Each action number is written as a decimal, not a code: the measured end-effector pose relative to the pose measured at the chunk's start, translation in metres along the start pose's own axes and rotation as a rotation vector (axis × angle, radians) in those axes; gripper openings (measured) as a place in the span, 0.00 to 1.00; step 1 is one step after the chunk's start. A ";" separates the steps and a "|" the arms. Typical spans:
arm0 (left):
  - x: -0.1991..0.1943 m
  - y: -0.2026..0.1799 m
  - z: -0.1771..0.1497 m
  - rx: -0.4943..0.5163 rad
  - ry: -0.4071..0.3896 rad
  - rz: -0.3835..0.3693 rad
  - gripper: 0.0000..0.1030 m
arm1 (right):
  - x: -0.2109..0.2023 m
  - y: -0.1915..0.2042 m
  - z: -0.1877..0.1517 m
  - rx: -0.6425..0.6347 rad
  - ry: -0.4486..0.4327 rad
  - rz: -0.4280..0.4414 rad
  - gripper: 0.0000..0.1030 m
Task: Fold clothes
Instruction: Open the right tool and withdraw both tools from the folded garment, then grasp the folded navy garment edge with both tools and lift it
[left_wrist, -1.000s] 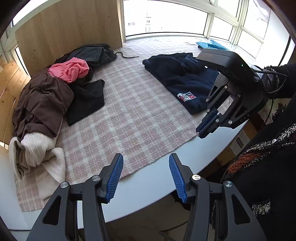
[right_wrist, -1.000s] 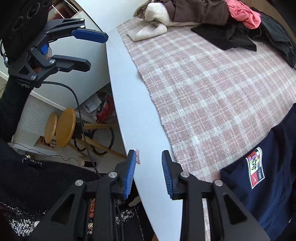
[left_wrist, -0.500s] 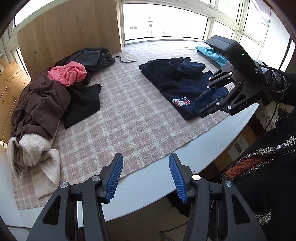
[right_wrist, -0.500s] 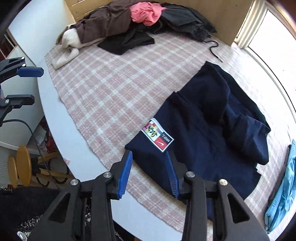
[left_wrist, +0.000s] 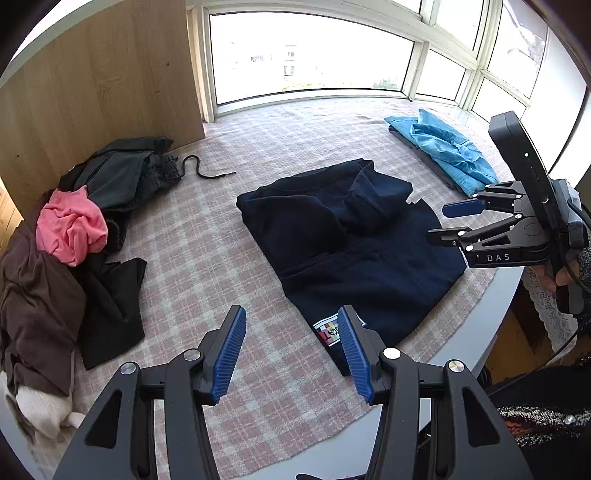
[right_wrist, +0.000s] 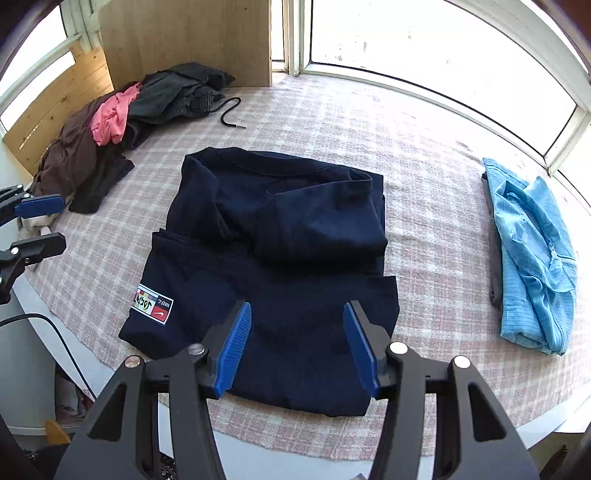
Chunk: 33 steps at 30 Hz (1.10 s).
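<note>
Right wrist view: I've swung both tongs (right_wrist: 297, 345) (left_wrist: 291, 350) from counter edge over navy sweatshirt (right_wrist: 273, 258); both gape empty; seemingly half-folded.

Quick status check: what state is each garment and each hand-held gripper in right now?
Navy sweatshirt: lying on the checked cloth, partly folded, not gripped.
Light blue shirt: folded, set aside.
Pile of clothes: heaped, unfolded.
Left hand-held gripper: open, empty.
Right hand-held gripper: open, empty, above the sweatshirt's near edge.
</note>
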<state>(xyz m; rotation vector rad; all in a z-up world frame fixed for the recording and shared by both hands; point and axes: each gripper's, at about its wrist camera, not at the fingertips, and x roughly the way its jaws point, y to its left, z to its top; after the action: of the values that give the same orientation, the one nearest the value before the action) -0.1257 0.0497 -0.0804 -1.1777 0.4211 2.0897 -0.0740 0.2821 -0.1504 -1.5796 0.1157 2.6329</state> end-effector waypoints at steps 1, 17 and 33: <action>0.004 -0.002 0.007 0.016 0.003 -0.003 0.48 | 0.001 -0.013 0.004 -0.002 -0.002 0.016 0.50; 0.121 0.051 0.090 0.183 0.166 -0.054 0.48 | 0.082 -0.127 0.087 -0.151 0.043 0.290 0.50; 0.185 0.056 0.107 0.328 0.247 -0.149 0.47 | 0.159 -0.088 0.118 -0.405 0.155 0.429 0.47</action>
<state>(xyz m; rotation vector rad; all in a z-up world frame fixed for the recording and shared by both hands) -0.2957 0.1475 -0.1819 -1.2286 0.7373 1.6769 -0.2439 0.3849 -0.2377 -2.0937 -0.0891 2.9927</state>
